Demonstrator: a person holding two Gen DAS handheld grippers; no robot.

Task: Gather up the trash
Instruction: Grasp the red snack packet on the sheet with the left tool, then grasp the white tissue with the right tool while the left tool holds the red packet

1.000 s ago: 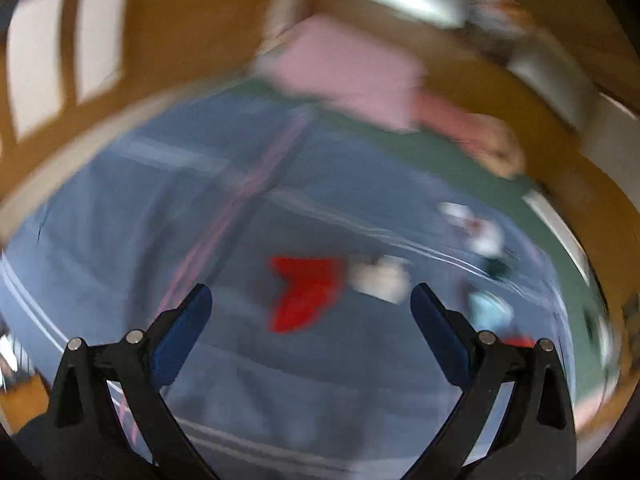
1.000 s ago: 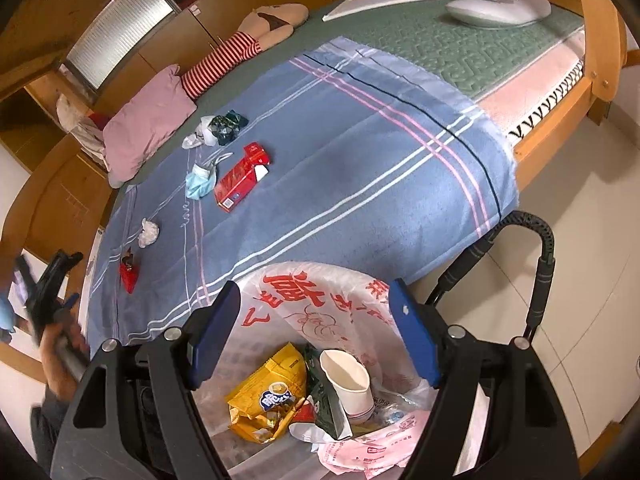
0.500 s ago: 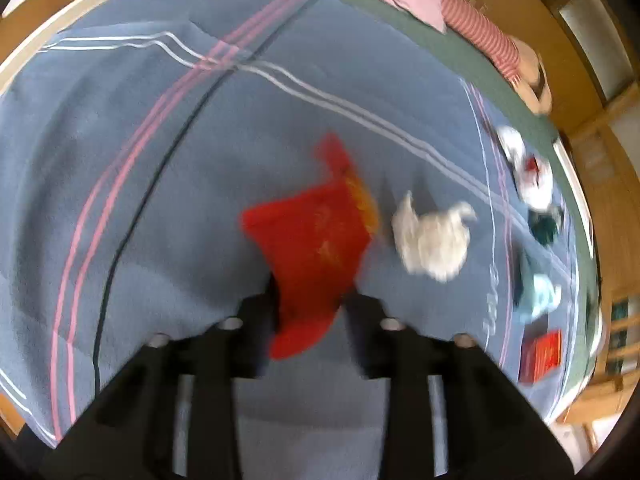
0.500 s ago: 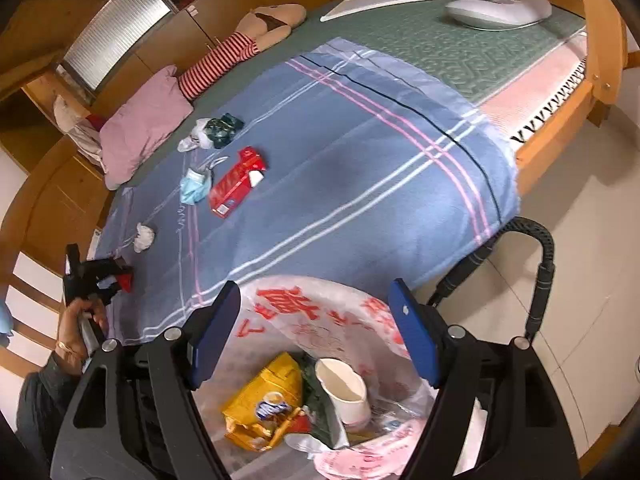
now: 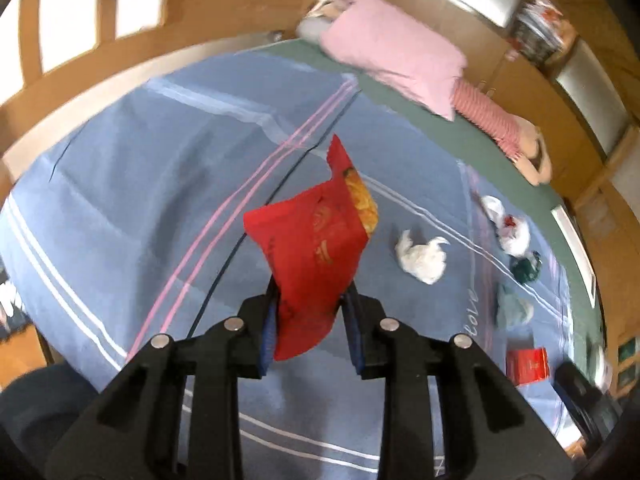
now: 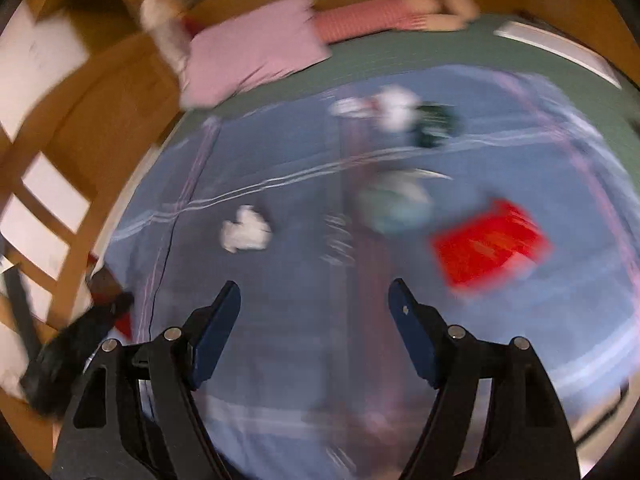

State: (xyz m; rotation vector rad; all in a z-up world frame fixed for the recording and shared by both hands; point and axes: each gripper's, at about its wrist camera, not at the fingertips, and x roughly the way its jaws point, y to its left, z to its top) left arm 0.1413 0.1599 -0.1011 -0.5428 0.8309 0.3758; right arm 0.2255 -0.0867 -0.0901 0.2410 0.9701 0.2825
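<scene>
Left wrist view, left to right: blue striped woven blanket (image 5: 132,184); at frame centre, glossy crinkled red snack wrapper (image 5: 316,256) pinched between the left gripper (image 5: 310,328) pads, lifted off the cloth; crumpled white tissue (image 5: 422,254) to its right. A second earlier the jaws stood wide, wrapper flat; they have just closed on it. Right wrist view, blurred: right gripper (image 6: 314,320) jaws wide, empty; the bin seen earlier is gone; flat red box (image 6: 490,250) at right
</scene>
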